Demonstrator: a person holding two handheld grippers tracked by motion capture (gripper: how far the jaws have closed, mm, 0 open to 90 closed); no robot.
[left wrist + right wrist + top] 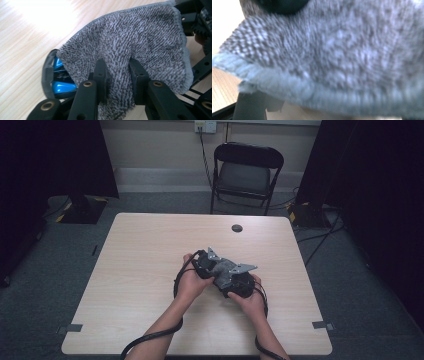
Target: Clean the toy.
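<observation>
A grey terry cloth (140, 37) lies draped over something on the wooden table (150, 250). My left gripper (117, 62) is shut on a fold of this cloth, which bunches between its black jaws. From under the cloth's left edge peeks a blue and black object (61, 86) with a dark grey rim. In the high view both hands hold the left gripper (207, 265) and right gripper (237, 282) close together at the table's middle. In the right gripper view the cloth (337, 57) is blurred and very near, and it hides that gripper's jaws.
A round cable hole (237, 228) sits in the table near its far edge. A black folding chair (246, 172) stands beyond the table. Cables trail from both grippers over the near edge. Parts of the right gripper (200, 22) crowd the left gripper view's right side.
</observation>
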